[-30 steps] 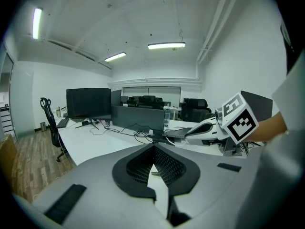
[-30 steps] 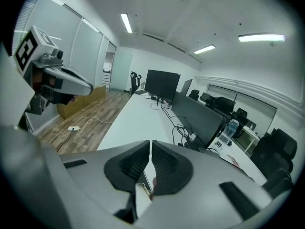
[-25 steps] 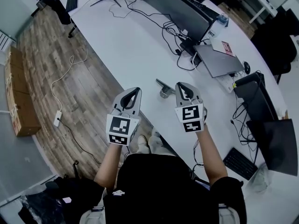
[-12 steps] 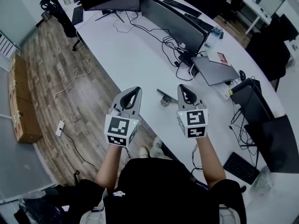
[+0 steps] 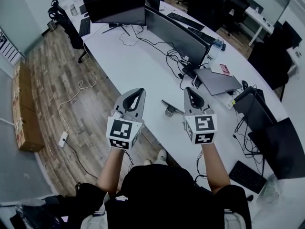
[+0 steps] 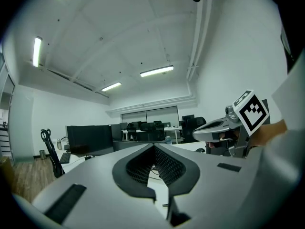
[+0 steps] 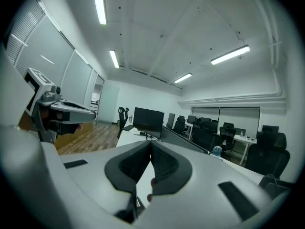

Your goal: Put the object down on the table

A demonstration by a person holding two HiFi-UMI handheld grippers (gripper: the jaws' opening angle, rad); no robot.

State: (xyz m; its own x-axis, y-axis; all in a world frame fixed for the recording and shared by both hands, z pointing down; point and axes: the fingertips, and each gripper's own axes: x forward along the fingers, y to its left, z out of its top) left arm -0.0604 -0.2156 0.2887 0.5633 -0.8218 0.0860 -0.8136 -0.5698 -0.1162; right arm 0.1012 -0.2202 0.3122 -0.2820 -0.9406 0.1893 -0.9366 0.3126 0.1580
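Observation:
A small grey metal object (image 5: 169, 109) with a thin arm lies on the white table (image 5: 138, 61) near its front edge, between my two grippers. In the head view my left gripper (image 5: 135, 93) hovers over the table's edge to the object's left, jaws shut and empty. My right gripper (image 5: 190, 90) hangs just right of the object, also shut with nothing in it, apart from the object. The left gripper view shows the closed left gripper (image 6: 153, 147) and the right gripper (image 6: 224, 128) beside it. The right gripper view shows the closed right gripper (image 7: 150, 144).
Dark monitors (image 5: 114, 7) and tangled cables (image 5: 177, 61) stand along the table's far side. A closed laptop (image 5: 217, 80), a water bottle (image 5: 214, 49) and a keyboard (image 5: 245, 175) lie to the right. Cardboard boxes (image 5: 26, 109) and a power strip (image 5: 62, 138) sit on the wooden floor at left.
The head view has tilted up, showing more of the far table. Both grippers stay shut and side by side. The grey object has stayed on the table.

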